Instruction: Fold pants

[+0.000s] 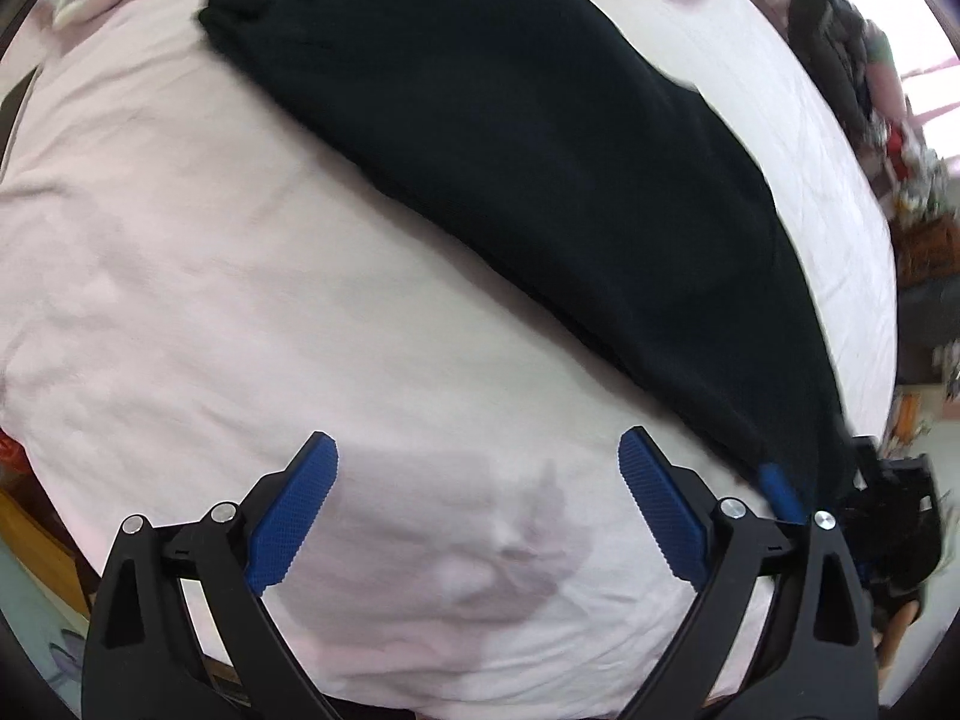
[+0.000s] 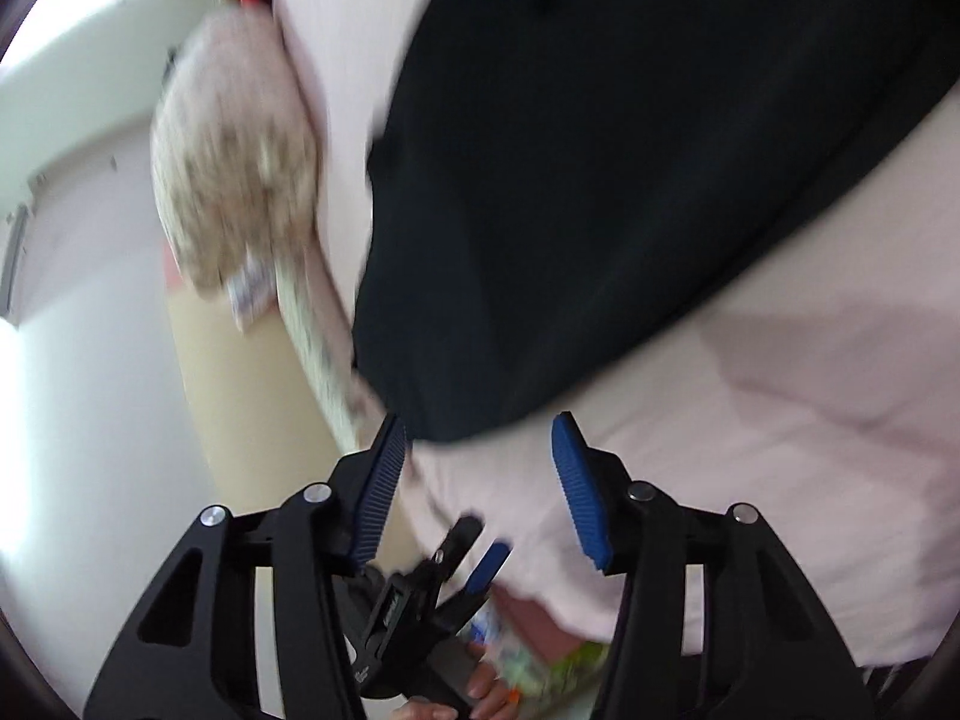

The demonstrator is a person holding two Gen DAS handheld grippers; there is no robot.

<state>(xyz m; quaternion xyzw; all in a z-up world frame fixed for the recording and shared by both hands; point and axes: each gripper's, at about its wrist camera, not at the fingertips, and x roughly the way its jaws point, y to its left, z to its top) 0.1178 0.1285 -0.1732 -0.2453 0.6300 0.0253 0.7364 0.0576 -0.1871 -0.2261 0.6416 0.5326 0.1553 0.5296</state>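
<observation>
1. Left gripper (image 1: 478, 483): the jaws stand wide apart with nothing between them. The blue pads (image 1: 292, 516) sit over bare pink sheet (image 1: 180, 276), clear of the cloth.
2. Sheet: it covers the bed and shows shallow creases. A grey shadow patch falls on it between the left gripper's fingers.
3. Pants (image 1: 528, 162): black, laid flat on the sheet as a long band. In the left wrist view the band runs diagonally from upper left to lower right. Its upper-left end is bunched and rounded. Its lower-right end narrows toward the right gripper (image 1: 780, 489).
4. Right gripper in the left wrist view: it sits at the lower right edge, just beside the narrow end of the pants. One blue pad shows against the cloth; whether it touches cannot be told.
5. Right wrist view, left side: a blurred, patterned pillow (image 2: 234, 180) lies at the bed edge, beside a white wall.
6. Right wrist view, centre: the right gripper (image 2: 480, 435) has its jaws parted. The rounded end of the pants (image 2: 600, 180) lies just ahead of the fingertips, and the left pad (image 2: 378, 492) sits at its edge. No cloth is clamped.
7. Right wrist view, bottom: the left gripper (image 2: 474, 546) shows below, between the right gripper's fingers, held in a hand (image 2: 480, 687).
</observation>
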